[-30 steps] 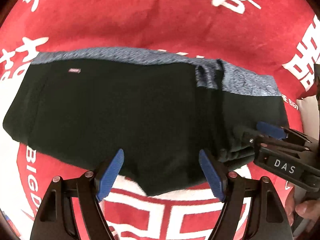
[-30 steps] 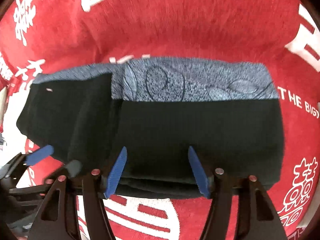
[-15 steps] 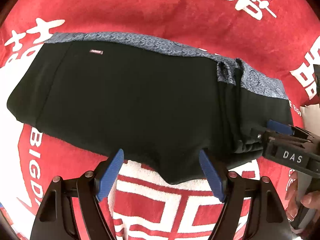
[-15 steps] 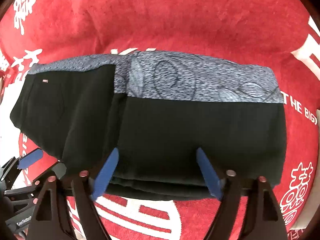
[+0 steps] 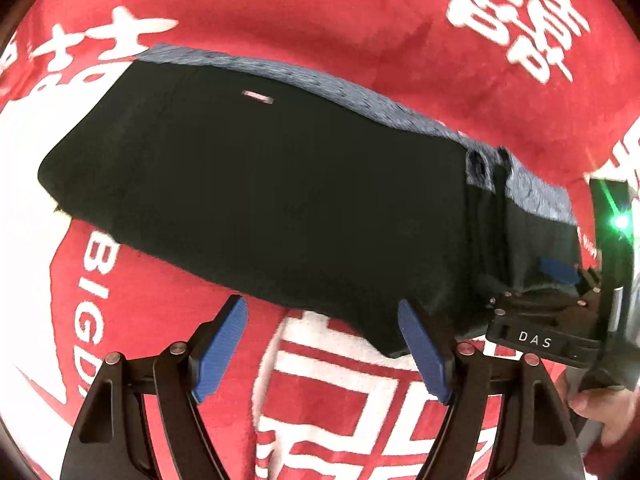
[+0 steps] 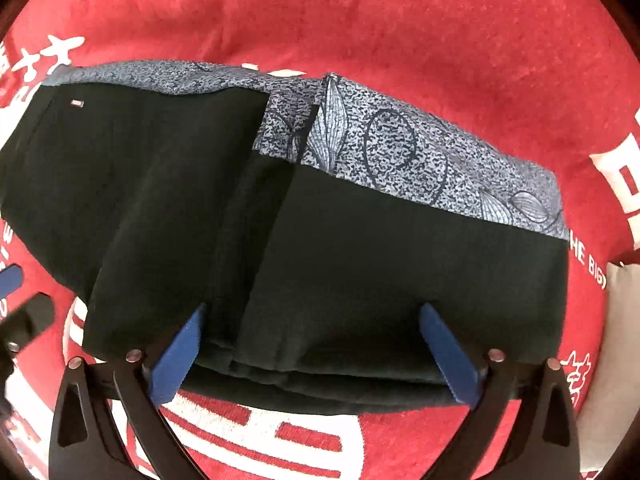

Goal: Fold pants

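Note:
The black pants (image 5: pixel 260 200) with a blue-grey patterned waistband (image 6: pixel 400 152) lie folded on the red cloth; they also show in the right wrist view (image 6: pixel 360 272). My left gripper (image 5: pixel 324 348) is open and empty, just short of the pants' near edge. My right gripper (image 6: pixel 316 356) is open, its blue fingers (image 6: pixel 176 356) straddling the near edge of the thick folded end. It also shows at the right of the left wrist view (image 5: pixel 556 280), at the pants' right end.
A red cloth with white characters (image 5: pixel 360 20) covers the surface under the pants and also shows in the right wrist view (image 6: pixel 360 20). A hand (image 5: pixel 604 412) holds the right gripper's handle. The left gripper's fingertip shows at the left edge of the right wrist view (image 6: pixel 10 280).
My left gripper has pulled back from the pants: its fingers, which overlapped the near edge, now sit over the cloth. My right gripper's jaws have opened wider at the folded end.

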A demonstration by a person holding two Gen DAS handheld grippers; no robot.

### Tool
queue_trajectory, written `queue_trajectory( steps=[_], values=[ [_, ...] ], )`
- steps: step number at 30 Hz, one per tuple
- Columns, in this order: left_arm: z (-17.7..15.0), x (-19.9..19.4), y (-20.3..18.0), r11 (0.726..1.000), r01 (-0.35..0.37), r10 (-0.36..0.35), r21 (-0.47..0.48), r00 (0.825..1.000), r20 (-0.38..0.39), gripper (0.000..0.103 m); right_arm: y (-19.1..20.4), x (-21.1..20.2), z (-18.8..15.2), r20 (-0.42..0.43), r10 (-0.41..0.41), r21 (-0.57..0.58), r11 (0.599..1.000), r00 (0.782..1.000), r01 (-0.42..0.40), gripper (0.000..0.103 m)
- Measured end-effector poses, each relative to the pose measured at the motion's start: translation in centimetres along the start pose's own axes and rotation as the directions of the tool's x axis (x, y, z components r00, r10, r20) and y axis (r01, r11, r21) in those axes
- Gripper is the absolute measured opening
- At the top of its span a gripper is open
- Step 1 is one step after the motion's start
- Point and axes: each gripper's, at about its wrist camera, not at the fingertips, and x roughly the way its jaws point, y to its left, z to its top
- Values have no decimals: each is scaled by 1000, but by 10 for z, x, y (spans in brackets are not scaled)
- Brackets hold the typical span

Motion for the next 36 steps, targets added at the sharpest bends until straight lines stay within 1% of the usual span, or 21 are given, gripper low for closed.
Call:
queue_trajectory(
  steps=[2,5,7,9,12,14,18,20,23,24,25,27,28,29,30,31,32,33,34,35,36],
  values=[
    [1,-7,16,999,22,-21,-39,1000,23,79,1,1,-1,5,-1,1,1000,1000,1,103],
    [6,-23,48,993,62,-51,-104,993,103,79,2,1,-1,7,5,6,1000,1000,-5,103],
    [12,-29,72,982,90,-66,-165,987,143,79,-1,-4,-5,18,12,4,1000,1000,-12,103],
    [18,-28,100,964,113,-74,-239,984,163,79,1,-4,-10,33,24,-21,1000,999,-23,103],
    [21,-23,133,938,126,-73,-321,982,174,79,9,-3,-20,44,0,-74,997,999,3,103],
    [21,-20,150,923,144,-81,-358,979,185,79,7,-1,-21,44,10,-56,998,999,-7,103],
    [24,-6,168,881,238,-170,-409,966,197,79,2,4,-15,30,12,-29,1000,999,-11,103],
    [28,1,171,863,299,-227,-408,949,217,79,4,6,-15,34,3,-32,999,999,-2,103],
    [33,9,173,846,342,-262,-410,935,240,79,7,6,-17,40,3,-29,1000,999,-2,103],
    [34,8,174,832,363,-276,-419,926,256,79,7,6,-18,40,2,-29,1000,999,-1,103],
    [34,5,177,800,414,-311,-434,905,289,79,8,6,-18,40,1,-29,1000,999,0,103],
    [35,-6,179,758,501,-371,-418,858,356,79,12,8,-18,37,1,-28,1000,999,0,103],
    [37,-12,178,752,530,-392,-391,837,381,79,11,5,-15,38,1,-29,1000,999,0,103],
    [40,-14,175,765,530,-392,-366,834,388,79,11,6,-15,39,1,-29,1000,999,0,103],
    [42,-11,173,784,505,-375,-361,848,374,79,11,3,-17,41,0,-29,1000,999,1,103],
    [44,-2,173,802,464,-347,-377,875,339,79,12,3,-17,41,-1,-27,1000,999,2,103],
    [45,6,176,805,443,-335,-394,888,315,79,13,2,-17,40,-2,-25,1000,999,3,103],
    [46,15,178,801,436,-334,-410,894,297,79,12,1,-17,39,-2,-24,1000,999,3,103],
    [45,20,180,792,444,-339,-420,890,303,79,13,1,-16,39,-2,-24,1000,999,3,103],
    [45,19,180,792,445,-330,-418,888,321,79,12,1,-16,41,-1,-26,1000,999,2,103],
    [47,19,177,802,427,-313,-418,896,315,79,12,0,-16,44,1,-31,1000,999,0,103]
  ],
)
